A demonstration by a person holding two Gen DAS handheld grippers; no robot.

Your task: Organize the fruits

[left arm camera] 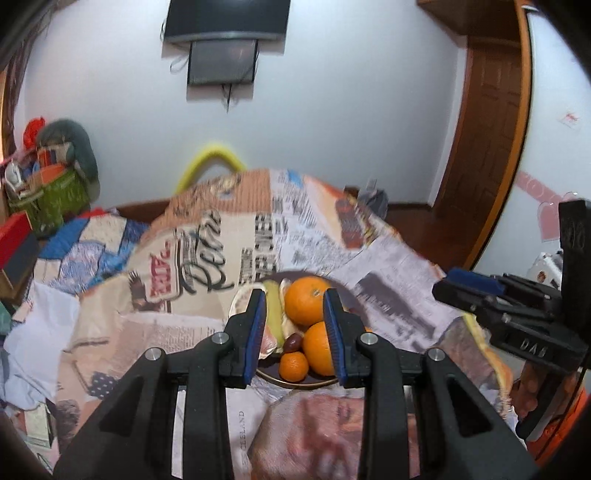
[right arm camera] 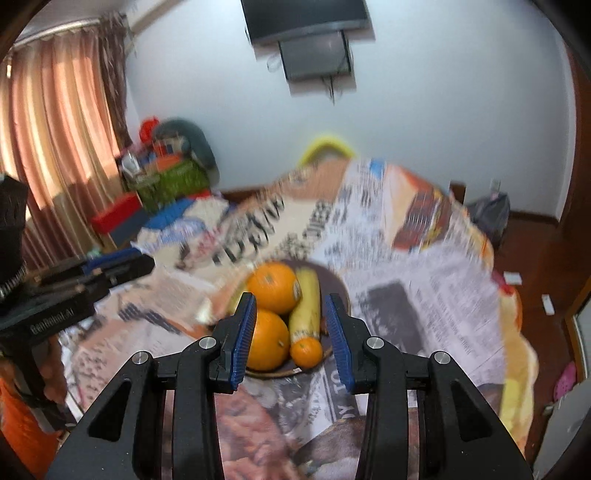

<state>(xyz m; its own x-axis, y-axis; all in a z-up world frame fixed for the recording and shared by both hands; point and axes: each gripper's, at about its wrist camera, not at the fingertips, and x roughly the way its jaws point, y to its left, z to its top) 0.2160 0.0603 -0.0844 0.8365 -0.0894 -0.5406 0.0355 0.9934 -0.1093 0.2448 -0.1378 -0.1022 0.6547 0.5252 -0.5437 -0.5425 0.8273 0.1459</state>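
A dark plate [left arm camera: 295, 382] on a newspaper-covered table holds two large oranges [left arm camera: 306, 301], a small mandarin [left arm camera: 293, 365], a yellow-green banana [left arm camera: 273, 314], a small dark red fruit [left arm camera: 291, 342] and pale peeled pieces [left arm camera: 243, 295]. My left gripper [left arm camera: 295, 302] is open and empty, hovering in front of the plate. In the right wrist view the plate [right arm camera: 338, 284] shows the oranges [right arm camera: 273, 288], banana [right arm camera: 306, 306] and mandarin [right arm camera: 306, 352]. My right gripper [right arm camera: 290, 306] is open and empty above the near side of the plate.
Newspaper [left arm camera: 207, 240] covers the table. Cluttered boxes and bags [left arm camera: 48, 184] stand at the far left by a curtain [right arm camera: 55, 129]. A screen [left arm camera: 225, 22] hangs on the wall. A wooden door [left arm camera: 487, 129] is at the right. The other gripper [left arm camera: 517, 314] shows at the right edge.
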